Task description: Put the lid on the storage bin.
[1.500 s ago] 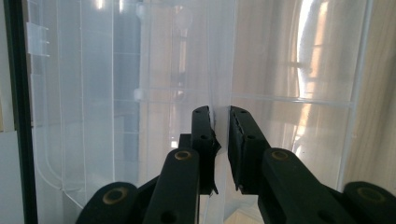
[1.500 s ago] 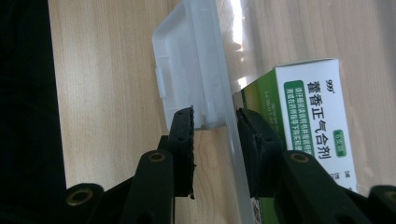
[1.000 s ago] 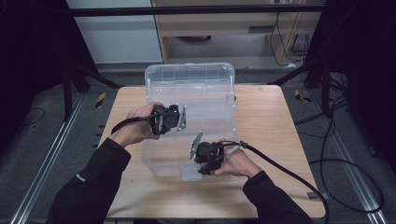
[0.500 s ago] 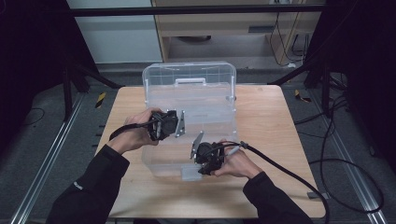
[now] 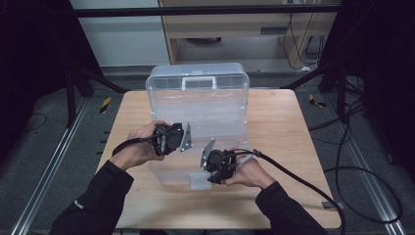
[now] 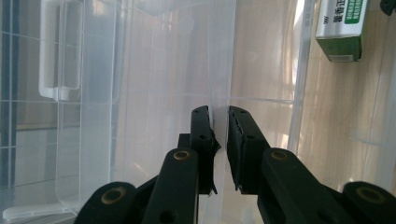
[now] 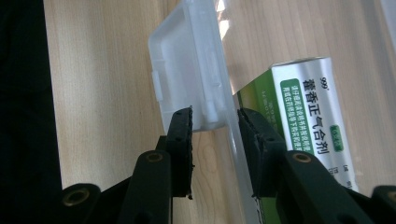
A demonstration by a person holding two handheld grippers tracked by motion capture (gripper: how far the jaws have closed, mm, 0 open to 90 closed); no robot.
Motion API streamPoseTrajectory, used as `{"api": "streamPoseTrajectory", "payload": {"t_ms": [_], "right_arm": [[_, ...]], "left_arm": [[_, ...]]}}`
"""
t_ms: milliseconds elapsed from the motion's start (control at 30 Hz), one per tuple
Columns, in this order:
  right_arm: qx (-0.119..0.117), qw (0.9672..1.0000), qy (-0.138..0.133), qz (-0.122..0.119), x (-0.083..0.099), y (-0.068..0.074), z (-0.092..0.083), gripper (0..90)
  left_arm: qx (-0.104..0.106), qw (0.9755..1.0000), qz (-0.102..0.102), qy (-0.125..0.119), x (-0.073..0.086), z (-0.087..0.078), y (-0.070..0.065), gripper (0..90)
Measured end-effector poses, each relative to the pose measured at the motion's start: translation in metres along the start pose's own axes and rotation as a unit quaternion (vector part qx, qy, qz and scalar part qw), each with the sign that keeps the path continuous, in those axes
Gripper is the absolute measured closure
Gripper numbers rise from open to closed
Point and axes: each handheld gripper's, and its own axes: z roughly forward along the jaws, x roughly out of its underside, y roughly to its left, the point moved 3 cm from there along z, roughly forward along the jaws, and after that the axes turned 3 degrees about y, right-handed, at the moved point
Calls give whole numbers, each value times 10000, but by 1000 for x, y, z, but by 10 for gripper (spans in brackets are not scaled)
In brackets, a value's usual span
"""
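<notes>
A clear plastic storage box (image 5: 215, 115) stands on the wooden table (image 5: 293, 147), its lid (image 5: 198, 81) raised upright at the back with a white handle. My left gripper (image 5: 188, 139) reaches in from the left. In the left gripper view its jaws (image 6: 220, 112) are shut on a thin clear wall of the box. My right gripper (image 5: 208, 174) is at the box's front edge. There its jaws (image 7: 215, 114) clamp the front wall together with the white latch flap (image 7: 187, 70). A green and white medicine carton (image 7: 308, 121) lies inside the box, just behind that wall.
The carton (image 6: 341, 28) lies on the box floor at the upper right of the left gripper view. Black cables trail from both grippers across the table. Dark frame rails run along both sides, and a cabinet stands behind the table.
My left gripper has slid a little toward the person along the box. The lid's handle now faces the camera. The right gripper has stayed at the front latch.
</notes>
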Motion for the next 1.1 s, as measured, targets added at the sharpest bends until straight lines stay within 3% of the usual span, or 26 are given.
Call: {"api": "streamPoseTrajectory", "payload": {"t_ms": [300,367,467,533,800,833,1000,1100], "right_arm": [[81,9999,-43,142,0,2,-1,647],[163,9997,-139,146,1,2,-2,633],[21,9991,-373,200,3,2,-9,605],[49,9983,-512,262,5,2,-15,584],[208,9966,-713,356,13,4,-29,560],[329,9954,-831,335,14,6,-36,600],[335,9937,-972,454,15,5,-46,633],[321,9906,-1196,572,18,3,-55,667]], "left_arm": [[61,10000,-45,-55,1,-1,-7,799],[63,10000,-47,-56,1,-1,-7,799],[70,10000,-51,-46,1,-1,-8,799],[75,9999,-55,-60,1,-1,-9,799],[60,9999,-76,-50,1,-1,-10,797],[57,9999,-77,-48,1,-1,-10,797],[55,9999,-87,-55,1,-2,-11,797],[62,9999,-80,-46,1,-2,-12,797]]}}
